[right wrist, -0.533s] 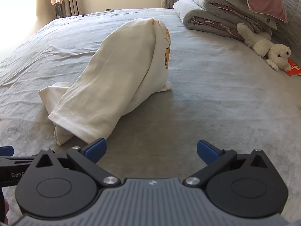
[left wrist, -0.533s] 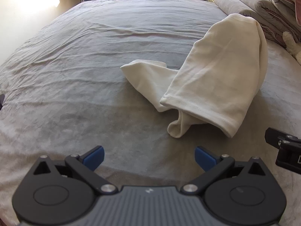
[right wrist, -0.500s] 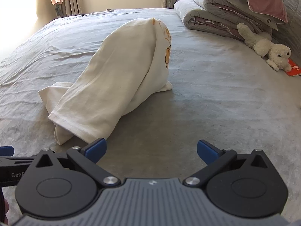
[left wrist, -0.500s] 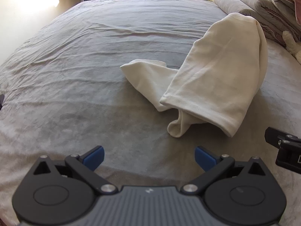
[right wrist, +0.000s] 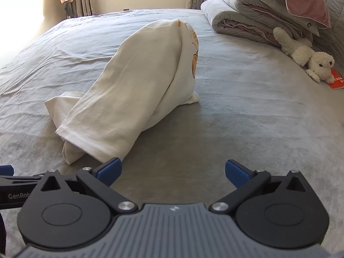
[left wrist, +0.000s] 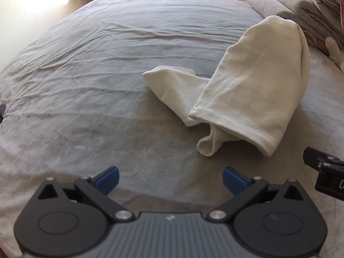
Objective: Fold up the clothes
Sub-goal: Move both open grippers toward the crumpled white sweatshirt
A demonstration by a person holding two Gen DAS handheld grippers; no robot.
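1. Cream garment [left wrist: 253, 86], orange print on one side, lies bunched in a raised hump on the grey bed [left wrist: 107, 64].
2. Left gripper [left wrist: 169, 180] and right gripper [right wrist: 173, 173]: fingers spread wide, empty; garment ahead, untouched.

Left black two-finger gripper with blue pads [left wrist: 169, 179]: jaws wide apart, empty, tilted down. Right black blue-padded gripper [right wrist: 173, 172]: same, spread wide, nothing between.
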